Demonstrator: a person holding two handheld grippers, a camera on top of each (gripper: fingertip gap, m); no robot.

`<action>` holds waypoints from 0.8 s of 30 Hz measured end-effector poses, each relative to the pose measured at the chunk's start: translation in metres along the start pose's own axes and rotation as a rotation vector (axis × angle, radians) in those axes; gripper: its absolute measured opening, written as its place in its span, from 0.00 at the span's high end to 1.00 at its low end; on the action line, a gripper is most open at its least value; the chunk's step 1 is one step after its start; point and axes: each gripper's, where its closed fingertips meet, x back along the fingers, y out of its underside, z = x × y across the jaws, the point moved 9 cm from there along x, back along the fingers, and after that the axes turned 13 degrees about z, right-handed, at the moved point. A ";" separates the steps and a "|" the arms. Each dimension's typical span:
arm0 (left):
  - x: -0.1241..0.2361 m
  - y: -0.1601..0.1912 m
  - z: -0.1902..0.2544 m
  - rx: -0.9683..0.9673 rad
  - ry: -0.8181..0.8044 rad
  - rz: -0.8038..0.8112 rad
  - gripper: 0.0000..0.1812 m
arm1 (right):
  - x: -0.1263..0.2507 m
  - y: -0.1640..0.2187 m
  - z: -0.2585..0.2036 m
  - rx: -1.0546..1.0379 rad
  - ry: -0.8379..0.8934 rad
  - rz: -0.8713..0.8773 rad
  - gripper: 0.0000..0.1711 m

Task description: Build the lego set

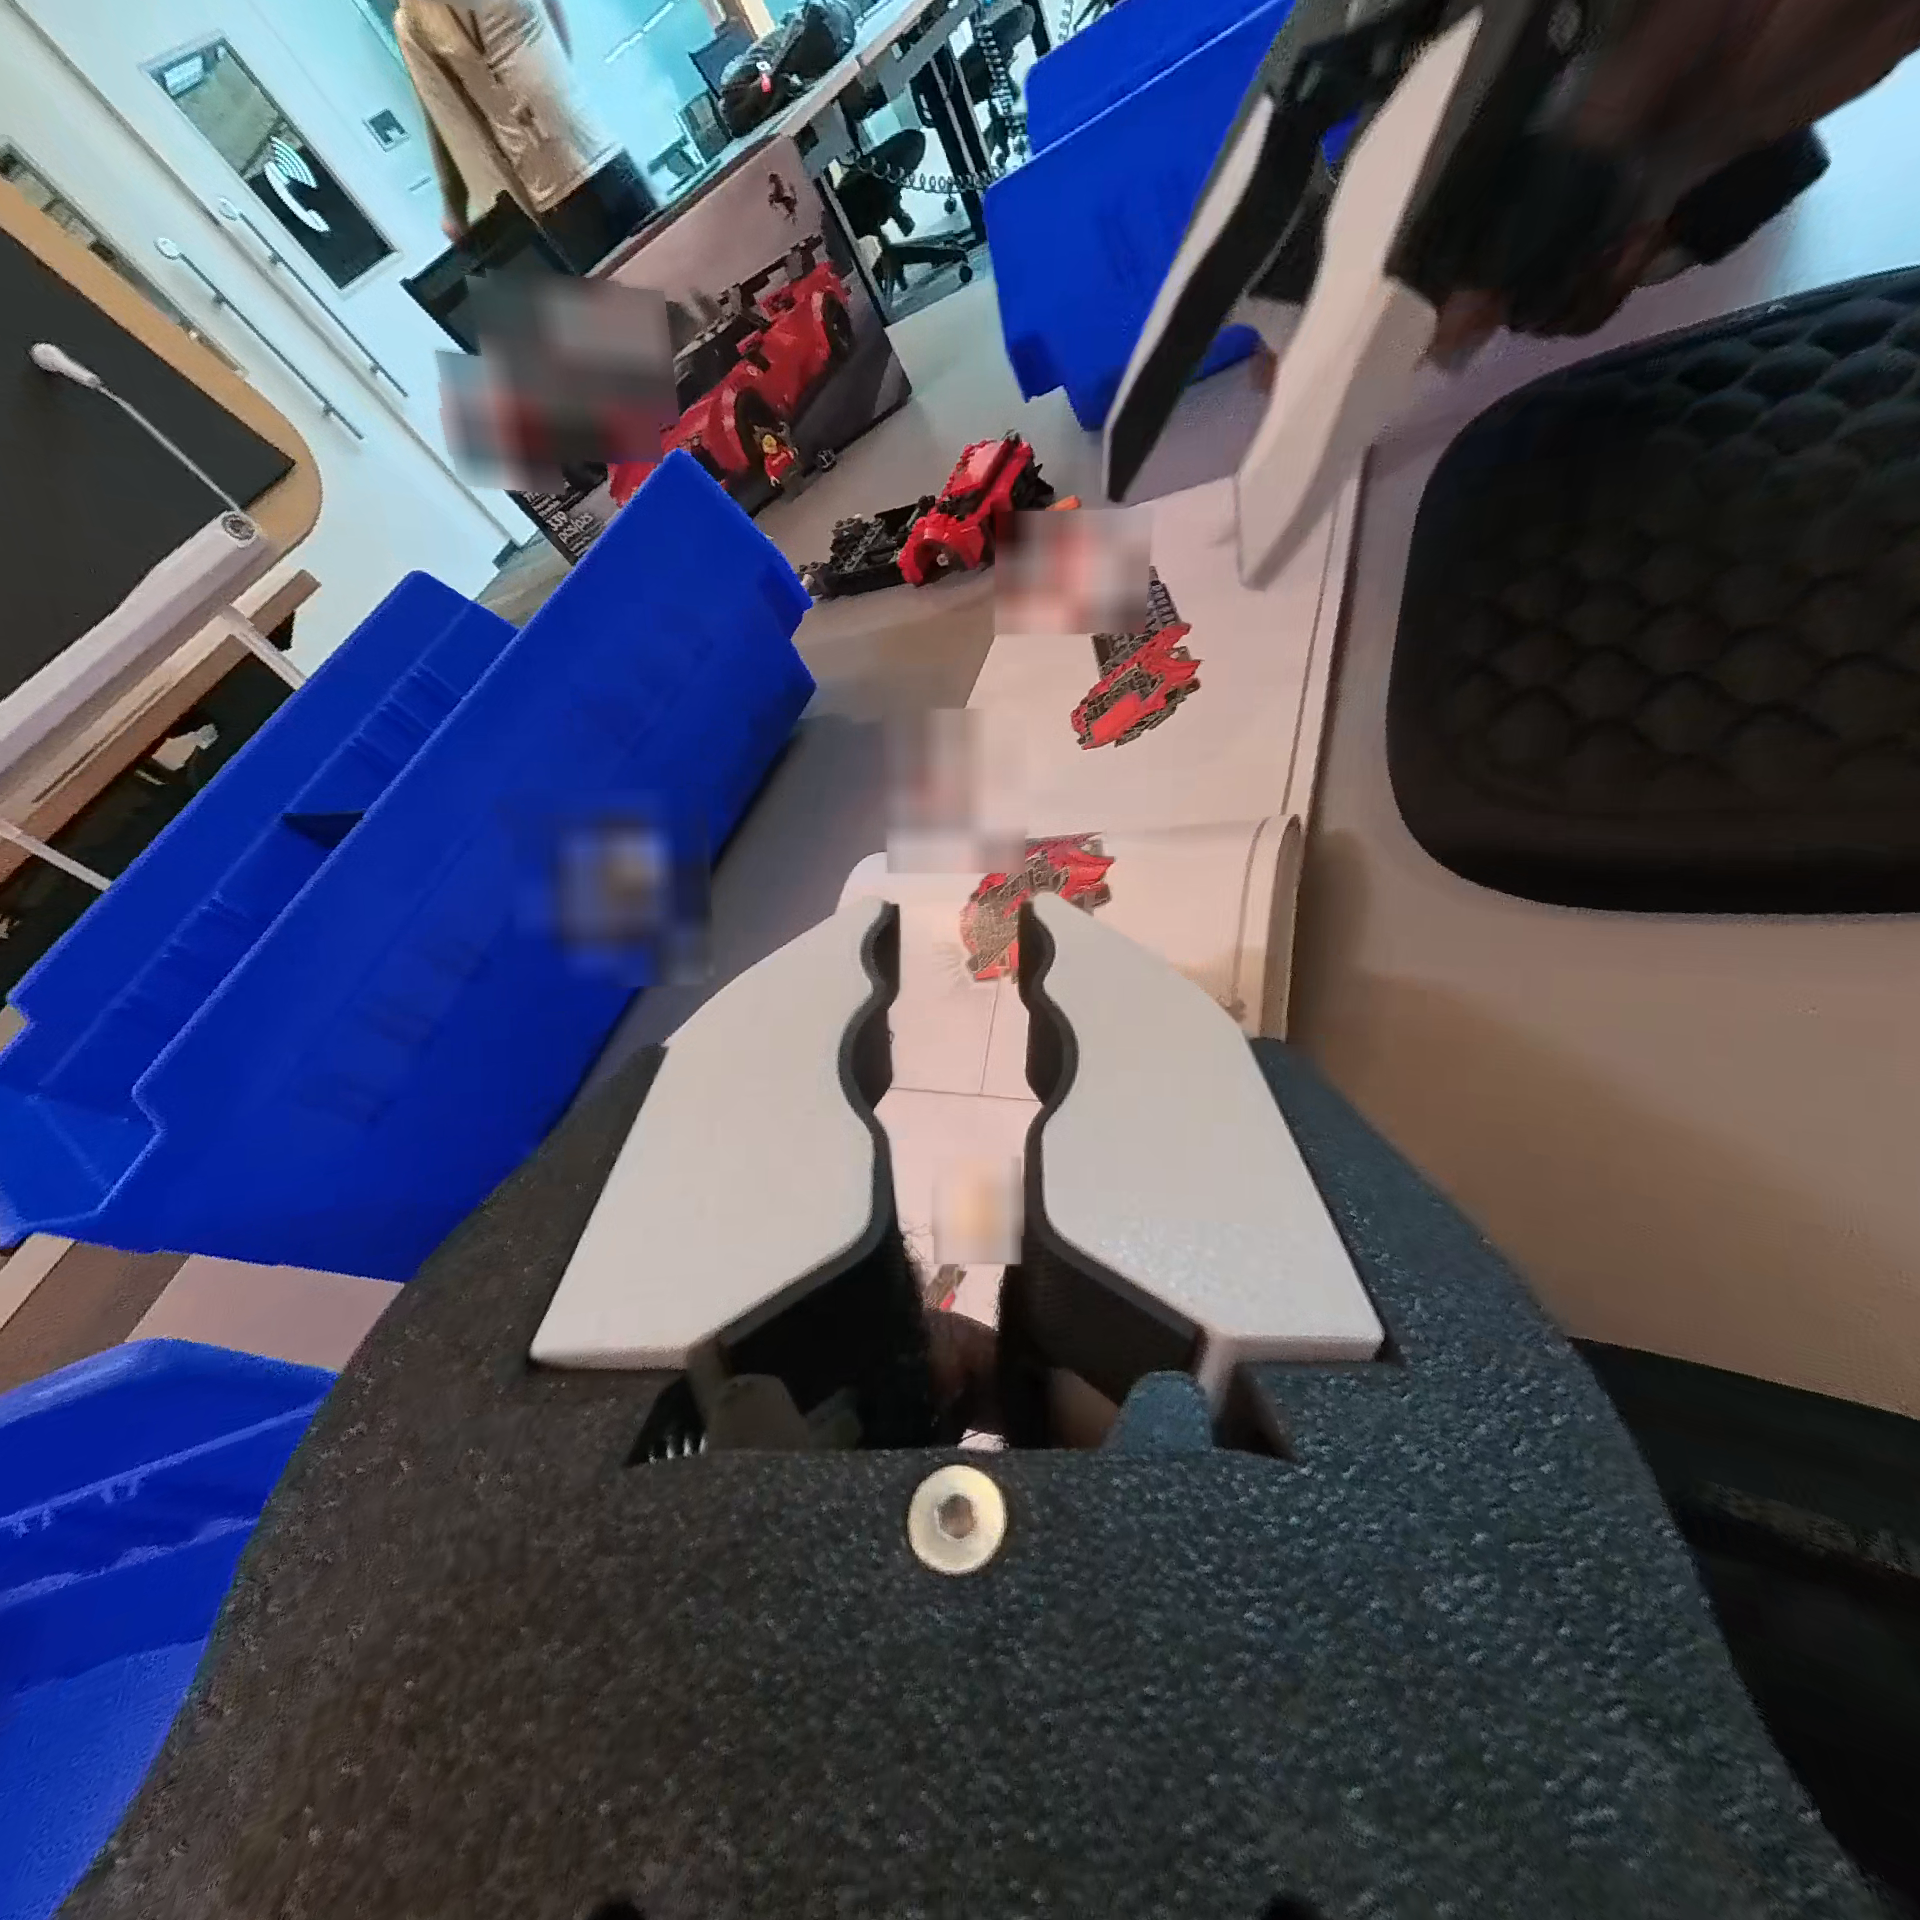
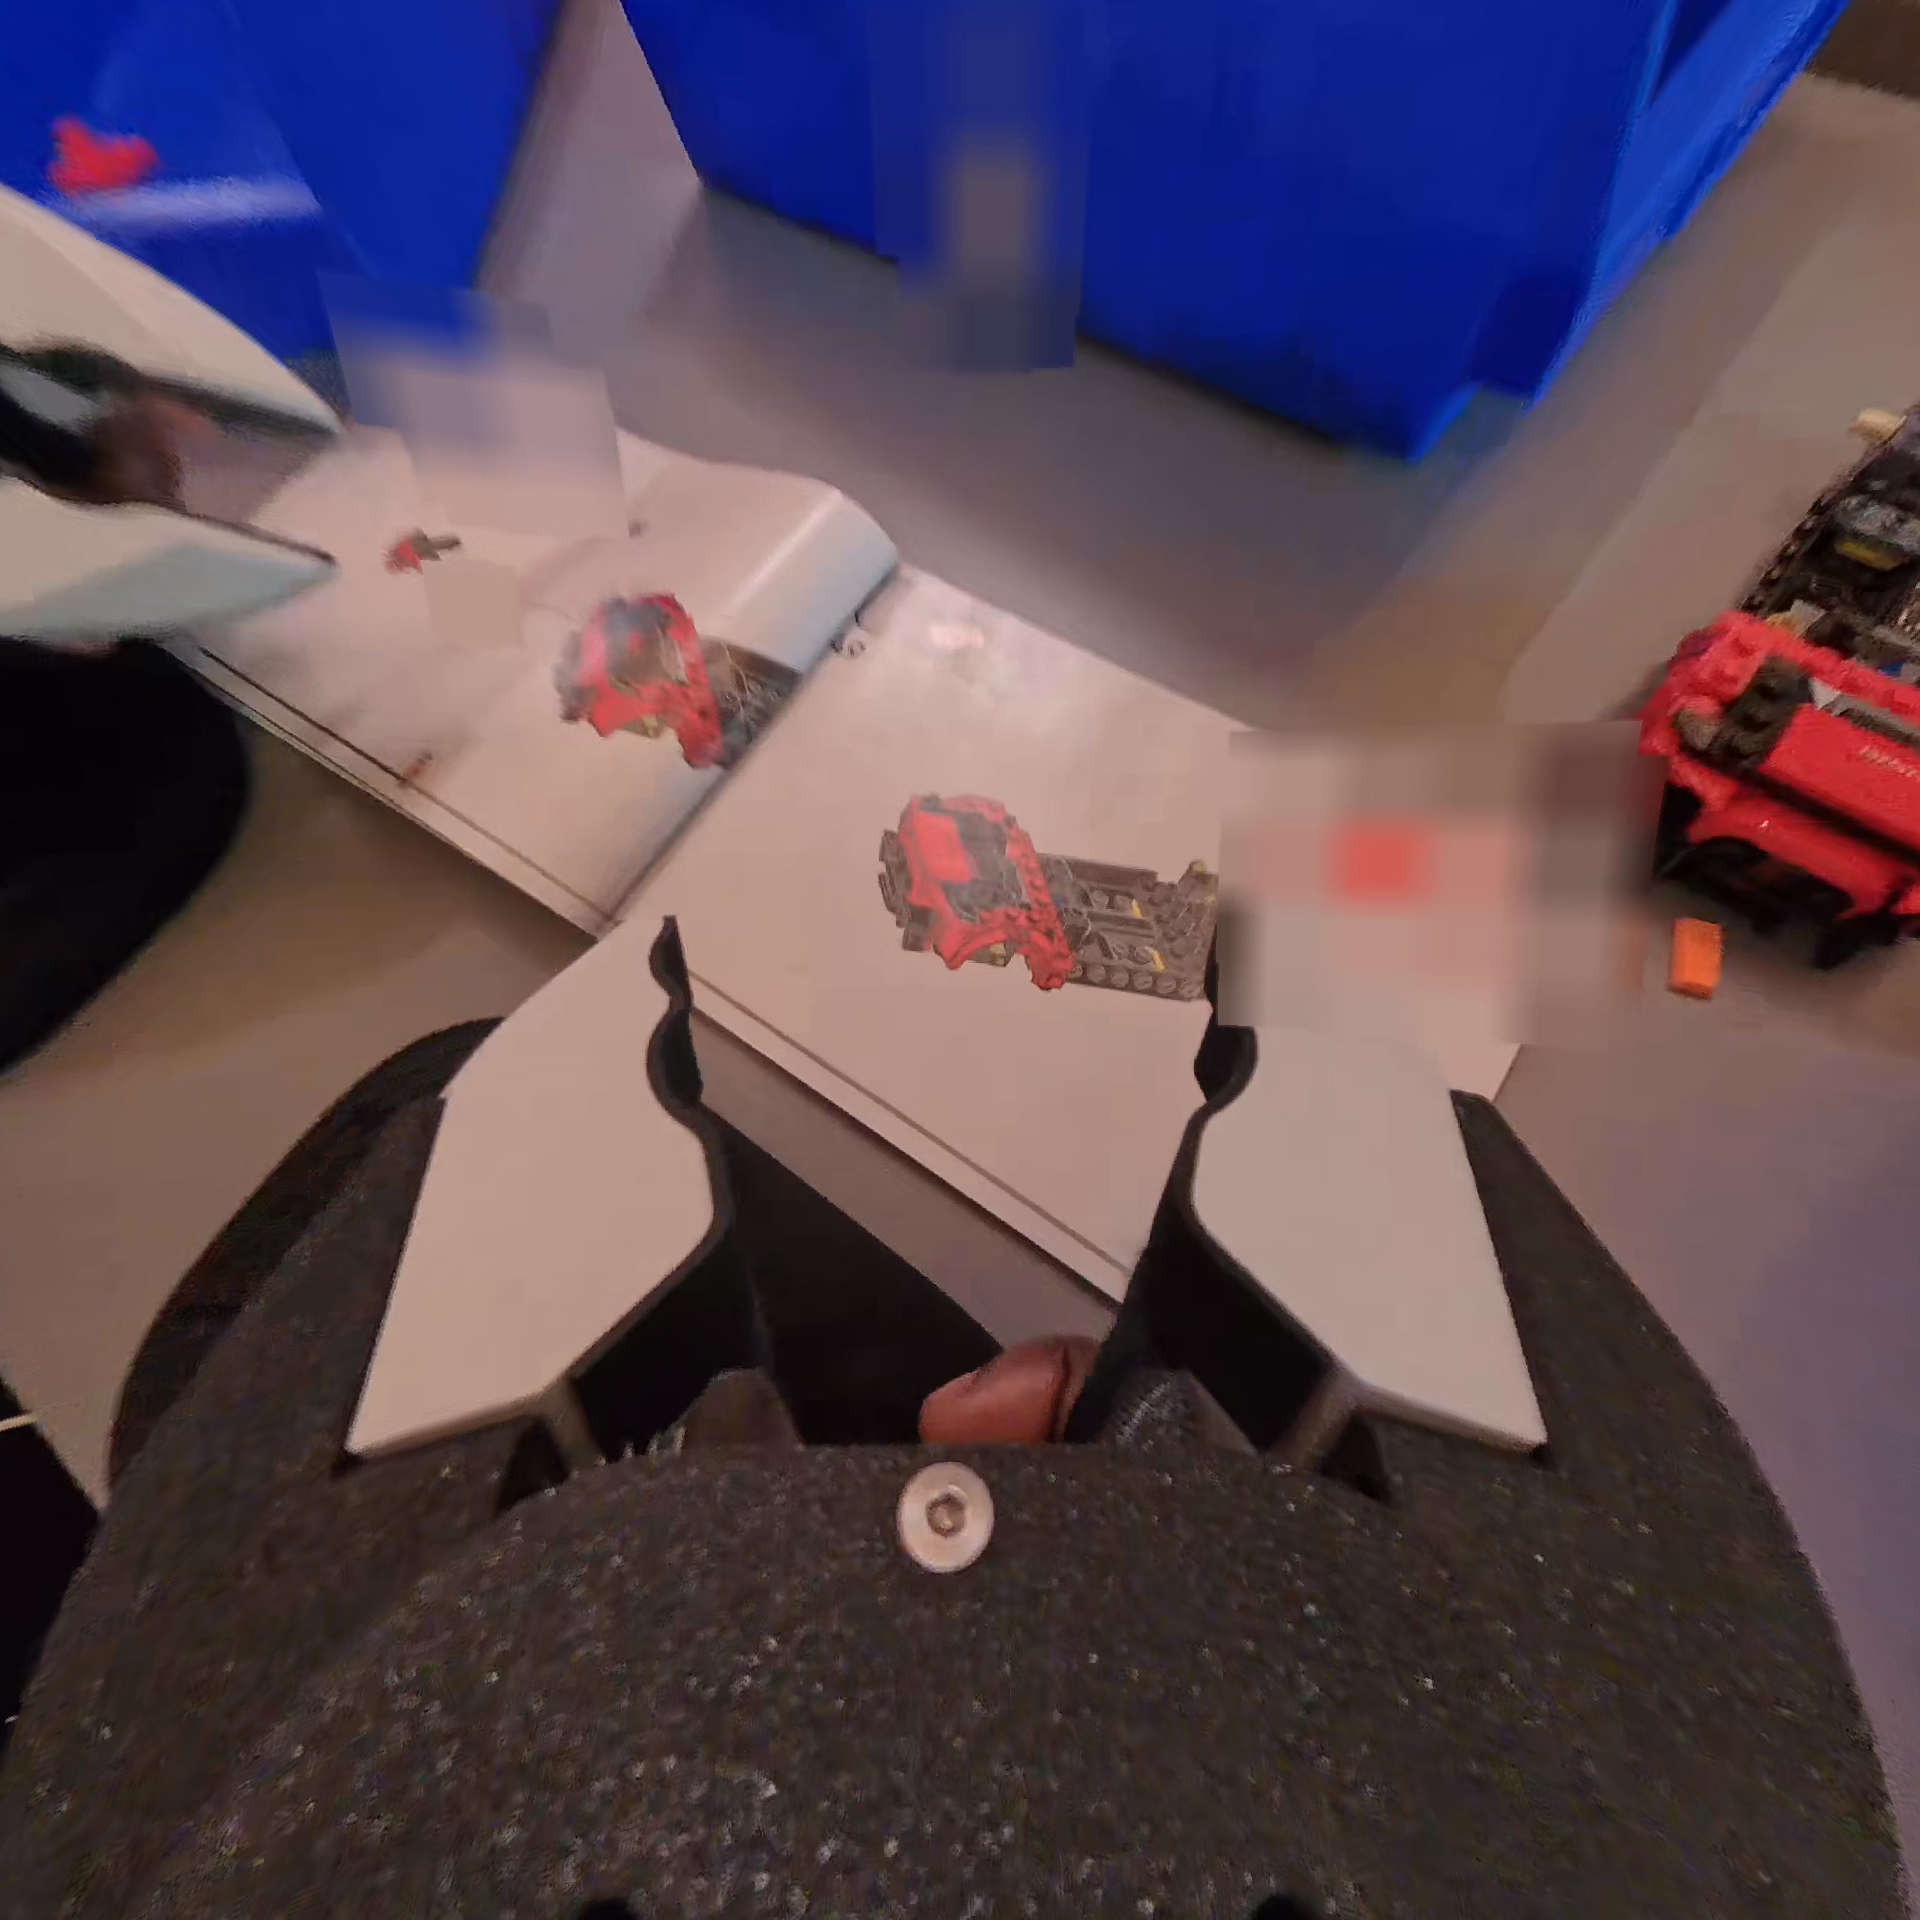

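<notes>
Build looks maybe halfway: red car point(image 2: 1797, 769) sits on counter point(image 2: 1143, 540) with bare dark chassis showing, beside open manual point(image 2: 831, 935) and loose orange brick point(image 2: 1696, 958). Left claw point(image 1: 956, 935) slightly apart, empty. Right claw point(image 2: 935, 966) wide apart, empty, over manual.

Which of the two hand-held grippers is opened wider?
The right hand-held gripper: its fingers stand far apart over the instruction booklet, while the left hand-held gripper shows only a narrow gap.

The half-built red and black lego car point(image 2: 1797, 769) sits on the grey table, just beside the open instruction booklet point(image 2: 935, 748) and a loose orange brick point(image 2: 1696, 958).
</notes>
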 end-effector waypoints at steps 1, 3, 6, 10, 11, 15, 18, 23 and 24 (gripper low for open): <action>0.001 0.001 -0.002 0.004 -0.010 0.000 0.88 | -0.003 0.004 0.001 0.022 0.027 -0.040 0.43; 0.002 0.000 -0.005 0.015 -0.028 -0.009 0.88 | -0.009 0.012 0.007 0.063 0.110 -0.120 0.38; 0.011 -0.003 -0.015 -0.046 -0.105 -0.084 0.88 | -0.014 0.019 0.010 0.041 0.132 -0.148 0.38; 0.038 0.012 -0.038 -0.135 -0.232 -0.219 0.90 | -0.016 0.020 0.015 -0.020 0.105 -0.145 0.40; 0.043 0.021 -0.042 -0.105 -0.222 -0.257 0.90 | -0.016 0.020 0.015 -0.029 0.102 -0.140 0.41; 0.056 0.039 -0.063 -0.063 -0.255 -0.327 0.93 | -0.016 0.020 0.017 -0.042 0.099 -0.133 0.42; 0.062 0.051 -0.080 -0.040 -0.280 -0.334 0.93 | -0.016 0.019 0.016 -0.016 0.097 -0.150 0.41; 0.034 0.001 -0.063 -0.110 -0.171 -0.231 0.92 | -0.006 0.012 0.024 -0.003 0.149 -0.091 0.41; 0.020 -0.011 -0.050 -0.119 -0.090 -0.212 0.91 | -0.006 0.014 0.026 -0.012 0.152 -0.104 0.41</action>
